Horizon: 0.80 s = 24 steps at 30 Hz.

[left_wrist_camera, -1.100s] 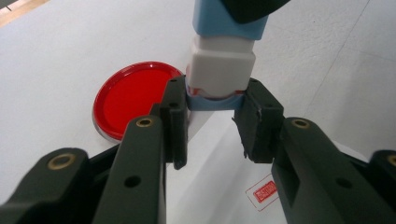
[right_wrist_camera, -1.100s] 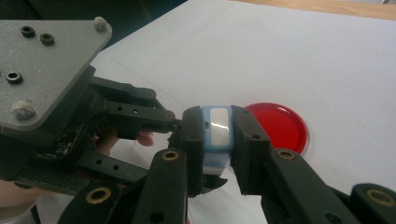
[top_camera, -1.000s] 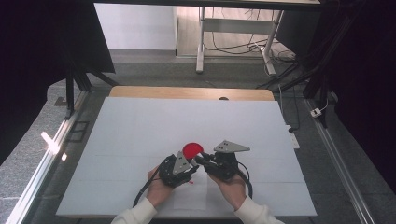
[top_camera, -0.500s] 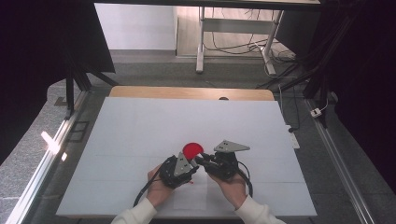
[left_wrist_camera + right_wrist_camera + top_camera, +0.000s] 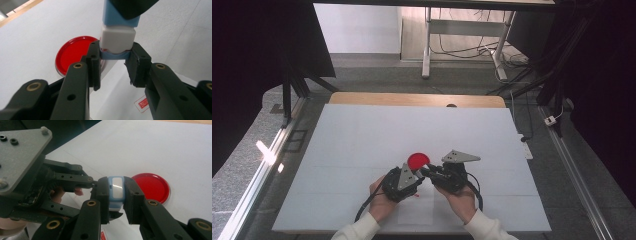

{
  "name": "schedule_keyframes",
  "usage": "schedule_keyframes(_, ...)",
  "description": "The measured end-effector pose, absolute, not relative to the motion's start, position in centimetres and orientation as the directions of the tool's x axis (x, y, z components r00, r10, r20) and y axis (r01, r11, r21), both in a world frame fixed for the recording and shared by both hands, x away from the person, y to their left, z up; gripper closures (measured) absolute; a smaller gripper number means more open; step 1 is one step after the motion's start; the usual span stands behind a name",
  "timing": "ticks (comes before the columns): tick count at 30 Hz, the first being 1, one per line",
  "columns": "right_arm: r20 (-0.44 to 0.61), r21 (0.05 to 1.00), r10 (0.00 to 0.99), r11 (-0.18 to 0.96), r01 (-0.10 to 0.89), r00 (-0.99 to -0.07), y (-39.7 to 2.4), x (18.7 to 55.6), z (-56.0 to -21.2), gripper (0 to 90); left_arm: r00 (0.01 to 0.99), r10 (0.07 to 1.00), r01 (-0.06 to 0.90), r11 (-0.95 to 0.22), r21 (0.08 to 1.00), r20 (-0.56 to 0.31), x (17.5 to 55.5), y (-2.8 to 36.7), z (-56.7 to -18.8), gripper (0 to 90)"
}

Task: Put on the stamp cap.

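We have the small blue-and-white stamp (image 5: 115, 192) held off the tabletop (image 5: 362, 130), just on the near side of the red ink pad (image 5: 418, 160), and both grippers have hold of it at once. The right gripper (image 5: 116, 195) is clamped tight on the blue body, its jaws pressing either flank, while the left gripper (image 5: 115, 53) is closed on the white block and blue rim at the other end, as its own view shows. We judge this to be the step of pulling the stamp apart or uncapping it: the two halves look joined as yet, so the separation is not done. The red ink pad lies open and flat, a shallow round dish with red colour across its whole floor and nothing else in it. On the near side of the pad, under the hands, lies a white sheet (image 5: 120, 100) that already bears a small red printed mark (image 5: 143, 103); whether more prints are due we cannot tell.
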State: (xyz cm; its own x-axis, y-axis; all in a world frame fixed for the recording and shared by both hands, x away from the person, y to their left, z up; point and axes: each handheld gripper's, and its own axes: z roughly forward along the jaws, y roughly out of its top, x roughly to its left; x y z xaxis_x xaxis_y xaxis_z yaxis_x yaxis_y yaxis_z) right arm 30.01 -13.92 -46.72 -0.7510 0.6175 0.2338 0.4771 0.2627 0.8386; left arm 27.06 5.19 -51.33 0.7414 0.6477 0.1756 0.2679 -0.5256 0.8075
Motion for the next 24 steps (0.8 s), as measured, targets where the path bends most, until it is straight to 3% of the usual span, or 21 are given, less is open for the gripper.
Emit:
schedule_keyframes(14, 0.254, 0.837, 0.61, 0.25, 0.486, -0.751, -14.06, 30.13, -46.74, 76.3, 0.727, 0.653, 0.242, -0.534, 0.81, 0.214, 26.7, 5.0, -51.11, 65.4)
schedule_keyframes(24, 0.254, 0.837, 0.607, 0.253, 0.486, -0.753, -14.2, 30.22, -46.68, 76.2, 0.745, 0.646, 0.272, -0.524, 0.807, 0.169, 27.04, 5.19, -51.4, 65.2)
